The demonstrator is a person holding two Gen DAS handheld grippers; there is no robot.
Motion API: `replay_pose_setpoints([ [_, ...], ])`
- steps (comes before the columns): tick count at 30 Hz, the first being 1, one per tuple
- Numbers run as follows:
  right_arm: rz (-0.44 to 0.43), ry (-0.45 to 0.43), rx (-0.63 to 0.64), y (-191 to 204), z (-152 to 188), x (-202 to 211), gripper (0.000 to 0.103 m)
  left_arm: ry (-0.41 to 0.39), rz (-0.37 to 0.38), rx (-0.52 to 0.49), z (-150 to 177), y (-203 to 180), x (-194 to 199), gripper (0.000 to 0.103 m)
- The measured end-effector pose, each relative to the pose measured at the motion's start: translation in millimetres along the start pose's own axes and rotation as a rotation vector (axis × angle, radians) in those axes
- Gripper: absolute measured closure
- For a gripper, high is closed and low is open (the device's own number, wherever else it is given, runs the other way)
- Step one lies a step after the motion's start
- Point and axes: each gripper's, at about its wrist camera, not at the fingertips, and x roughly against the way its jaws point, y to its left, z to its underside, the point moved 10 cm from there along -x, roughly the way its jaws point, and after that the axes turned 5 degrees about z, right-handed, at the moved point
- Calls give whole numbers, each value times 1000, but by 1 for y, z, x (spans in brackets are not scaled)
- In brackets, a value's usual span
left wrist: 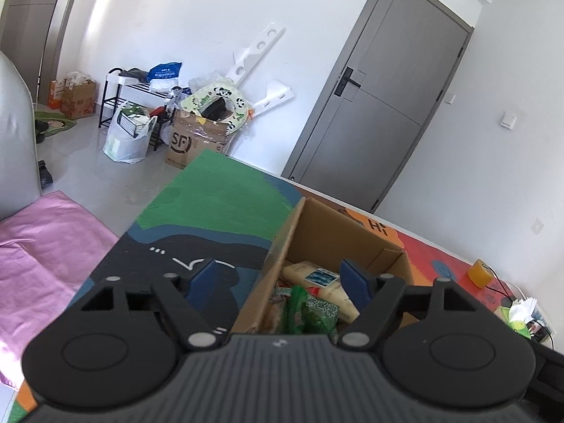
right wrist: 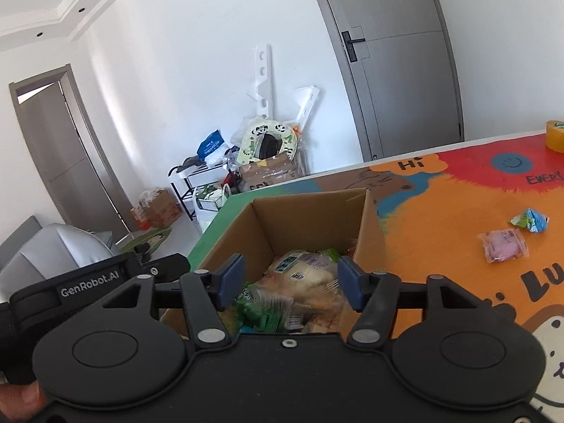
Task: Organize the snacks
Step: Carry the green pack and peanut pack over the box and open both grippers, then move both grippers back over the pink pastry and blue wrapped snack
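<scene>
We take the open brown cardboard box (right wrist: 310,218) as our landmark; it stands on the surface covered by a bright cartoon-printed mat (right wrist: 440,211).

Inside the box lie a pale cream wrapped bread packet with a blue label (right wrist: 303,275) and a green crinkled snack bag (right wrist: 262,308), piled loosely; other wrappers beneath are too jumbled to name.

Right claw (right wrist: 290,282): jaws spread wide, holding nothing, poised just above the box's near rim. Left claw (left wrist: 278,282): also spread and empty, straddling the box's left wall, one finger outside and one over the contents.

Still outside, to the right of the box and well apart from it: a pink snack in a clear wrapper (right wrist: 504,245) and, just beyond it, a small green-and-blue crumpled packet (right wrist: 530,219). A yellow tape roll (right wrist: 555,135) sits farther off.

Judgement: we are between placements, with most snacks boxed and two left. The next move calls for swinging the right claw away from the box toward the pink snack, lowering flat, and closing gently, since the wrapper looks thin and slippery.
</scene>
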Motion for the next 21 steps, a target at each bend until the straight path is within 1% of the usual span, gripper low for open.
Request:
replay_pose_setpoints([
  [5, 44, -25, -30, -19, -6, 15, 43, -15, 0, -1, -1, -6, 4, 26],
  [10, 88, -37, -63, -47, -6, 29, 42, 8, 24, -33, 8, -24, 0, 25],
  [14, 125, -39, -85, -70, -2, 36, 41, 28, 45, -69, 18, -44, -5, 25],
  [16, 146, -49, -104, -84, -2, 42, 38, 38, 55, -94, 24, -56, -8, 24],
  [21, 180, -50, -148, -116, 3, 49, 37, 69, 87, -148, 39, -86, -16, 24],
])
